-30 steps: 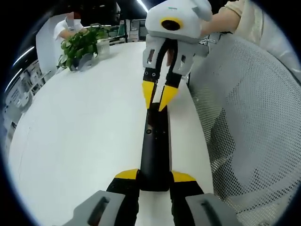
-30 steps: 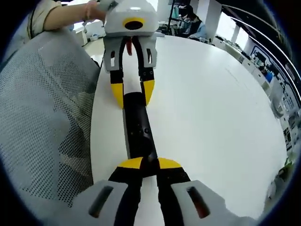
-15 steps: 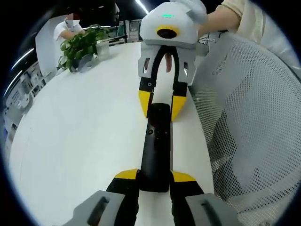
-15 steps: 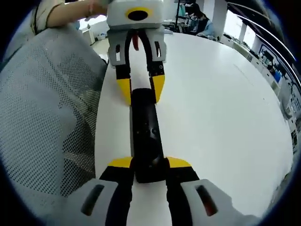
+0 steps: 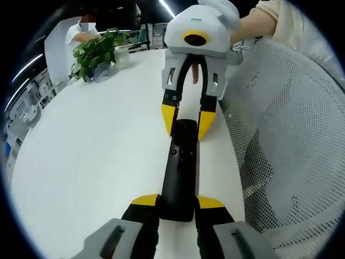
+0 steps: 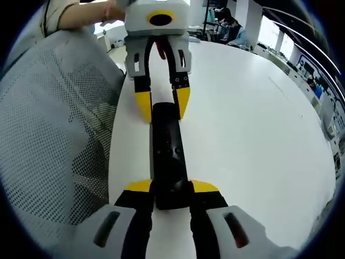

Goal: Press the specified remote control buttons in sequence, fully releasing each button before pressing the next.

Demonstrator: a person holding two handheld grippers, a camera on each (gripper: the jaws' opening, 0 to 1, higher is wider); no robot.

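Both grippers, left gripper (image 5: 177,204) and right gripper (image 6: 171,189), clench the remote (image 5: 179,172) near the worktop (image 5: 97,156) edge; neither's free to press, and a twist could tip it off.

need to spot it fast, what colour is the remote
Black remote, lying on the white table; clearest in the right gripper view.

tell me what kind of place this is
Probably an office or lab: a large white table, a potted plant, a mesh chair back, and a person seated at a desk behind.
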